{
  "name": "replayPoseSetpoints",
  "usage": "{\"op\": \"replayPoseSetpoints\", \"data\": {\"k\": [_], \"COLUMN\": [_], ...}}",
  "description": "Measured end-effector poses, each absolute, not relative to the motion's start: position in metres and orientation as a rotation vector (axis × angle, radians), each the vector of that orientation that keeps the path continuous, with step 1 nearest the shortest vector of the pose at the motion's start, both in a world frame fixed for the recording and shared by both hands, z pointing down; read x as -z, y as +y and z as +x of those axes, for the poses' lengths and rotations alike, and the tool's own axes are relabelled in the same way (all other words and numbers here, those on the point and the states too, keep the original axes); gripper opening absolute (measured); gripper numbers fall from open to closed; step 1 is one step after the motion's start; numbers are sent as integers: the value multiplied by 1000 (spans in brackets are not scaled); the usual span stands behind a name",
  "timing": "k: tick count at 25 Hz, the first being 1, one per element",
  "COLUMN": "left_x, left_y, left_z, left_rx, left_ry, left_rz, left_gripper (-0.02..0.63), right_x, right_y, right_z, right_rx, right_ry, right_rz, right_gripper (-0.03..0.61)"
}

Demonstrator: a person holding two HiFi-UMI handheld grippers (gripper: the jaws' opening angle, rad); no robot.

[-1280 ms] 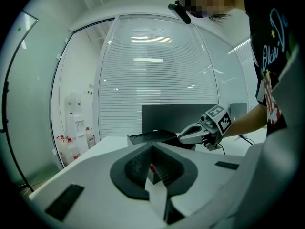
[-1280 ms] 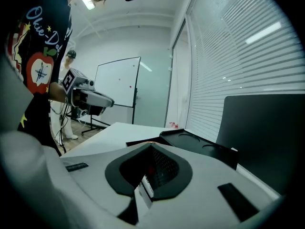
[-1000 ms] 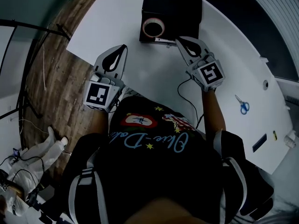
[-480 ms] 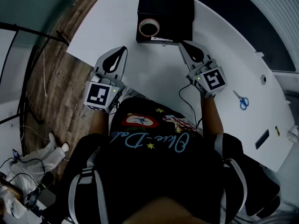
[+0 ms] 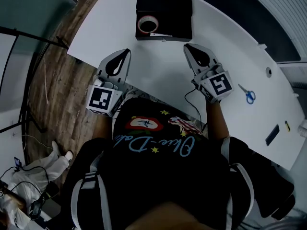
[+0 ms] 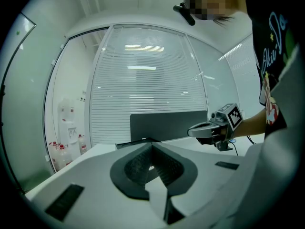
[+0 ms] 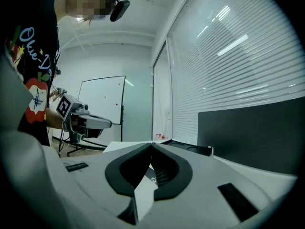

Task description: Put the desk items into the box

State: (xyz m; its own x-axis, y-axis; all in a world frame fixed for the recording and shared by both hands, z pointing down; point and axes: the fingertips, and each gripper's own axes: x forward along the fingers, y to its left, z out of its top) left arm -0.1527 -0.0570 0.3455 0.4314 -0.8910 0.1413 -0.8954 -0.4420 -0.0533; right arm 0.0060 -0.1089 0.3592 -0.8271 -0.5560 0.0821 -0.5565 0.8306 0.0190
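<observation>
The black box (image 5: 164, 6) stands at the far edge of the white table (image 5: 144, 66). Inside it lie a roll of tape (image 5: 147, 25) and a white pen (image 5: 160, 34). My left gripper (image 5: 126, 51) hovers over the table short of the box, shut and empty. My right gripper (image 5: 187, 46) is level with it, a small gap from the box's near edge, also shut with nothing in it. Blue scissors (image 5: 247, 94) lie on the table to the right of my right hand. In the left gripper view the jaw tips (image 6: 151, 145) meet; in the right gripper view (image 7: 151, 145) likewise.
A flat black item (image 5: 272, 134) and a small yellow one (image 5: 287, 126) lie near the table's right edge. A thin cable (image 5: 189, 99) trails from the right gripper. Wooden floor (image 5: 53, 95) shows left of the table. A dark panel (image 7: 252, 132) stands behind the box.
Both grippers have drawn back from the box; the right one, which was at the box's near edge, now stands a little apart. Both stay shut.
</observation>
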Motion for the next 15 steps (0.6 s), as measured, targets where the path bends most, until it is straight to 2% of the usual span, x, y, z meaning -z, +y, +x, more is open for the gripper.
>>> {"op": "replayPoseSetpoints", "data": {"k": [15], "left_x": [-343], "left_y": [-52], "left_z": [-143], "left_rx": [-297], "left_ry": [-1403], "left_rz": [2799], "left_gripper": [-3], "right_x": [-341], "right_y": [-74], "right_z": [24], "right_rx": [-70], "right_ry": [-2867], "right_rz": [1199], "right_gripper": [1]}}
